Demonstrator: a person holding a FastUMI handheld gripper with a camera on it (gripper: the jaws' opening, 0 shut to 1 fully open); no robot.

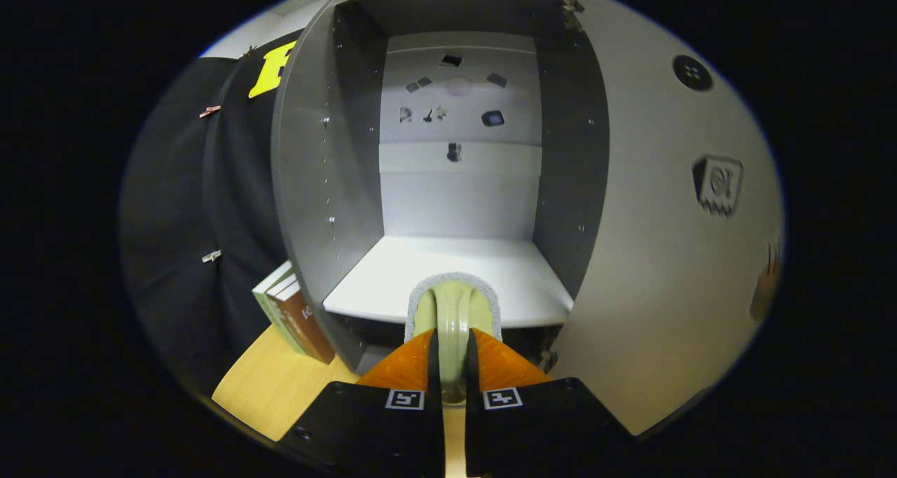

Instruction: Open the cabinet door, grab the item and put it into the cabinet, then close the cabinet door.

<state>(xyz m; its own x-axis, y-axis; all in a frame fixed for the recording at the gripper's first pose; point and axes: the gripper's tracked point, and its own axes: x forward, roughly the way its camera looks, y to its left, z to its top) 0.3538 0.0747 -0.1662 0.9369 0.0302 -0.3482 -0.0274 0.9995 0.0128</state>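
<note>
- The gripper point(453, 366) is clamping a pale green scrubber point(454, 308), both fingers point(403, 369) pressing in on its raised handle from either side, so it is being carried by the one part narrow enough to pinch.
- The scrubber's grey felt-like edge is leading the way, poking out ahead of the fingertips, which looks right for laying it down flat instead of on its side.
- The cabinet point(308, 155) is standing wide open, its door point(666, 240) swung out beside the opening and out of the path, so the first step of the task looks done.
- The item is hanging right at the front lip of the white shelf point(434, 268), in line with the opening; whether it is already touching the shelf I cannot tell from here.
- The shelf is lying bare, so there is room to push the scrubber deeper; I'd judge a short reach inward and a lowering are what's needed before letting go.
- Small dark stickers point(492, 118) are dotting the back panel, well beyond the item and no obstacle.
- A few books point(291, 313) are leaning against the cabinet's outer side on the wooden table point(270, 387), apart from the action.
- Worth watching: set down too near the lip, the scrubber could catch the door when it is swung shut.
</note>
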